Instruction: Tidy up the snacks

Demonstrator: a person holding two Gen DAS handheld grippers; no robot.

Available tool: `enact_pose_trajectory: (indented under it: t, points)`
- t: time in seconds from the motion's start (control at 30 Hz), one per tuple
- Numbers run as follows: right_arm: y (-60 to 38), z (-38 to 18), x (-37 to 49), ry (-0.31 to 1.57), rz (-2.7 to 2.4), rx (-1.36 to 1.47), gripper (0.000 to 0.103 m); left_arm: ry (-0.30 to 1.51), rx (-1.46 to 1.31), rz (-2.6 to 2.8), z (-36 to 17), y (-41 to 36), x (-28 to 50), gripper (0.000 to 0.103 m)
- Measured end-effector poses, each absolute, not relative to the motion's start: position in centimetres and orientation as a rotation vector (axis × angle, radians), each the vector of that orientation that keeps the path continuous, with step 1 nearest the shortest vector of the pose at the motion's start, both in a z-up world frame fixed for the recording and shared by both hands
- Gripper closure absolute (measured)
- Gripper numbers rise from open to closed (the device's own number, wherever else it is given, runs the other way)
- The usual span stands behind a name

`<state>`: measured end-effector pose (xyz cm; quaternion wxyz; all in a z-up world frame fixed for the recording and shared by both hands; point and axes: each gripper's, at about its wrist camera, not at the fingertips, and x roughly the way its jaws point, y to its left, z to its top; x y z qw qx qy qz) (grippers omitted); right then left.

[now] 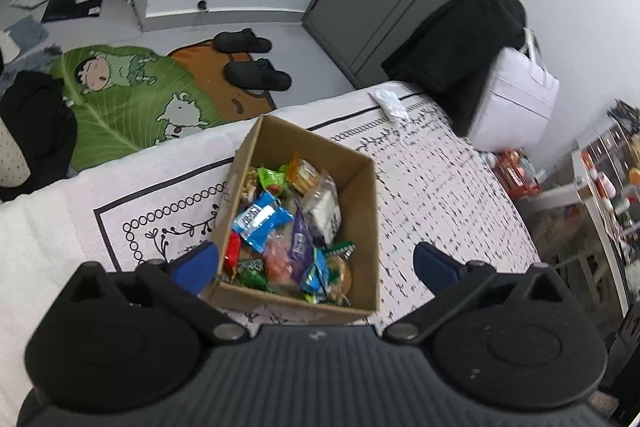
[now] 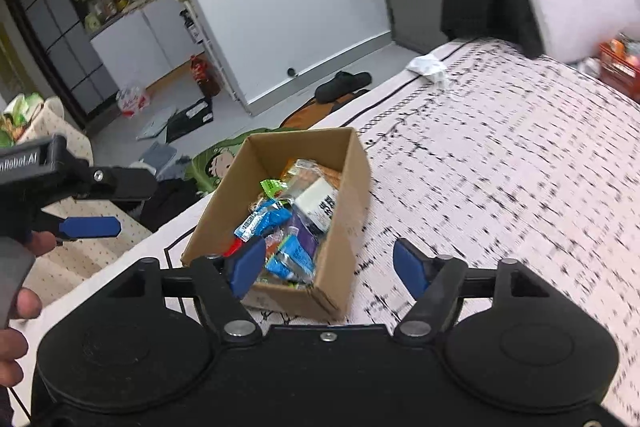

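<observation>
An open cardboard box (image 1: 366, 211) stands on a patterned white bed cover (image 1: 440, 195). It holds several snack packets: blue (image 1: 260, 219), purple (image 1: 300, 241), green (image 1: 270, 179), orange (image 1: 302, 173) and a white one (image 1: 326, 213). My left gripper (image 1: 316, 267) is open and empty, its blue fingers straddling the box's near end from above. My right gripper (image 2: 328, 267) is open and empty over the near end of the box (image 2: 348, 211). The left gripper also shows at the left edge of the right wrist view (image 2: 90, 227).
A crumpled white wrapper (image 1: 390, 103) lies on the bed's far edge. Black slippers (image 1: 256, 73) and a cartoon rug (image 1: 132, 99) are on the floor beyond. A black garment (image 1: 460, 47) and a white bag (image 1: 516, 99) sit at the far right.
</observation>
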<state>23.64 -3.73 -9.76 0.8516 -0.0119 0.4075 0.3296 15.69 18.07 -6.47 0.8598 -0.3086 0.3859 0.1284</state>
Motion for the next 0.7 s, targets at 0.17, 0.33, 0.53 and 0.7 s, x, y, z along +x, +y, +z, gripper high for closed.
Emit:
enact_pose_trajectory:
  t: [0.17,0.33,0.53,0.7]
  points:
    - [-5.5,-8.1,21.8,0.811,0.667,-0.042,0.015,0.795,-0.591,0.242,-5.1,15.9,14.0,0.000]
    - [-7.6,-6.1,20.2,0.778,0.640,-0.024,0.005,0.787,-0.549,0.222,-3.9,13.9,12.4,0.000]
    - [-10.1,-4.3,18.3,0.735,0.596,-0.001,0.000,0.766,-0.488,0.200,-2.5,11.5,10.6,0.000]
    - [-11.9,-3.1,16.9,0.699,0.558,0.015,0.000,0.741,-0.451,0.190,-1.4,9.9,9.1,0.000]
